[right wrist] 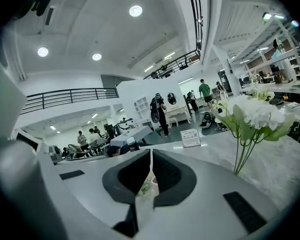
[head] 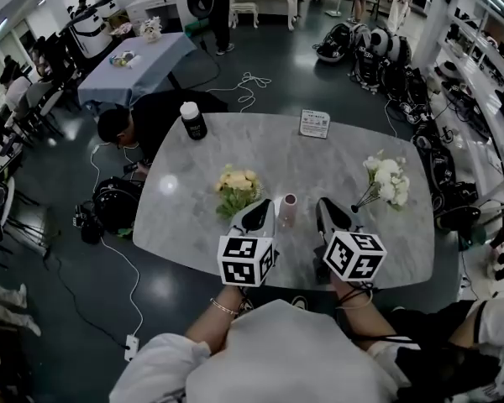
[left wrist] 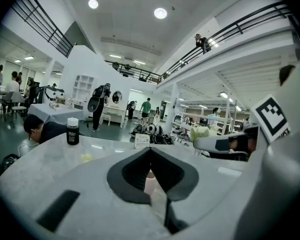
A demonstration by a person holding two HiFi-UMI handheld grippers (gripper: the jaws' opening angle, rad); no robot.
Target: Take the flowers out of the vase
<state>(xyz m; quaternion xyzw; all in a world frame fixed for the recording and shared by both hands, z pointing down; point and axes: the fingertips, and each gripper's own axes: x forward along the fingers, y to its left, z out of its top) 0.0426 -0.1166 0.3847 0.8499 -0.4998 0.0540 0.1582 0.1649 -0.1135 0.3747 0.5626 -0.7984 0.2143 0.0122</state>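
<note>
The left gripper [head: 259,210] and right gripper [head: 326,206], jaws pressed together empty, flank the pink vase [head: 288,210]; yellow flowers [head: 238,185] lie at its ten o'clock, white flowers [head: 387,179] at two.

Dark floor [head: 302,65], white balcony [left wrist: 240,49] w/ railing [left wrist: 240,28], round ceiling lights [left wrist: 160,13].

The head camera is looking steeply down from high above onto the whole tabletop [head: 193,212]. Each gripper camera is riding low and close, looking nearly level along the left tongs [left wrist: 151,150] or the right tongs [right wrist: 150,151] across it. All three are sharing the white card [head: 314,123].
</note>
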